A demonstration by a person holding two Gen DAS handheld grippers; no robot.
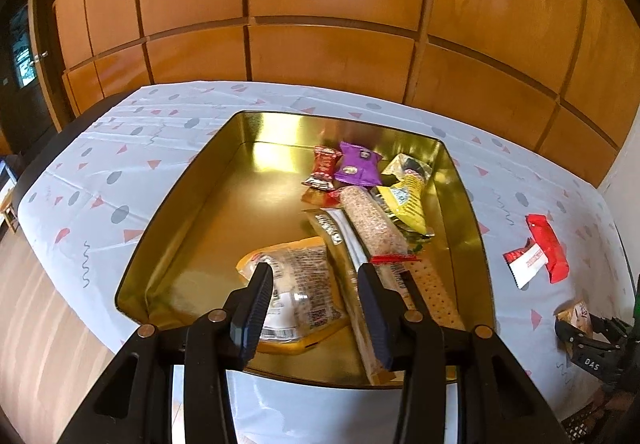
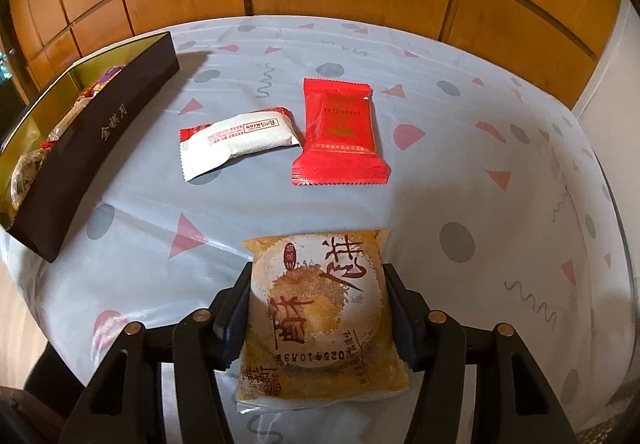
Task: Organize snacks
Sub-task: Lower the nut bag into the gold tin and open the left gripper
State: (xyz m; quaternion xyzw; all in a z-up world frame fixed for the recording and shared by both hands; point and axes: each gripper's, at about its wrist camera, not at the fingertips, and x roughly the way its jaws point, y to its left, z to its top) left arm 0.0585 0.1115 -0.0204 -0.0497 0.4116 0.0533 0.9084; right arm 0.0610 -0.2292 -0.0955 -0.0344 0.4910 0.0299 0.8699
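Observation:
A gold-lined tin box (image 1: 192, 203) holds several snacks: a yellow pastry pack (image 1: 296, 284), a long oat bar (image 1: 372, 219), a purple pack (image 1: 358, 163) and a yellow pack (image 1: 408, 195). My left gripper (image 1: 316, 276) is open and empty, above the box's near side. My right gripper (image 2: 318, 276) is shut on an orange pastry pack (image 2: 320, 308), just above the table; it also shows in the left wrist view (image 1: 576, 318). A white snack pack (image 2: 236, 139) and a red snack pack (image 2: 340, 131) lie on the tablecloth beyond it.
The box's dark outer wall (image 2: 92, 147) stands to the left of the right gripper. The patterned tablecloth (image 2: 480, 203) covers the table. A wood-panelled wall (image 1: 320, 3) rises behind the far edge. Floor (image 1: 44, 324) lies to the left.

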